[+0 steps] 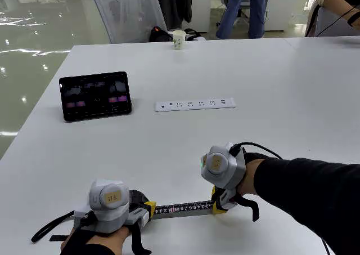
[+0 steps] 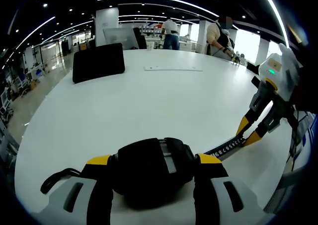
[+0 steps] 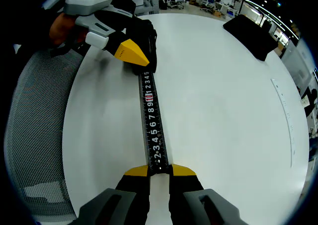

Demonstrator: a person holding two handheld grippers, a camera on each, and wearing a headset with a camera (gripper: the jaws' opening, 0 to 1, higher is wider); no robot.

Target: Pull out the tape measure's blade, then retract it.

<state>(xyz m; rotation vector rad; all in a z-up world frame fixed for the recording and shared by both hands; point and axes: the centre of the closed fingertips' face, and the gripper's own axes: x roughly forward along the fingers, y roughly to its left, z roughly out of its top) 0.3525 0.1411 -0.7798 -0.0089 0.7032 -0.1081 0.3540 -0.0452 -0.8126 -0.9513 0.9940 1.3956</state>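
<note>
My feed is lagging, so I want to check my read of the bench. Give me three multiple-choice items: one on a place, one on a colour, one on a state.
1. In the head view, where does the power strip lie from the tablet? A) left B) right C) on top
2. The tape measure's case is: A) red B) white C) black
3. The blade is: A) fully retracted B) lying loose C) pulled out, held at both ends

1 B: the strip lies right of the tablet, apart from it.
2 C: the case in the left gripper is black.
3 C: the right gripper pinches the blade's end, and numbered blade runs back to the case.
</note>
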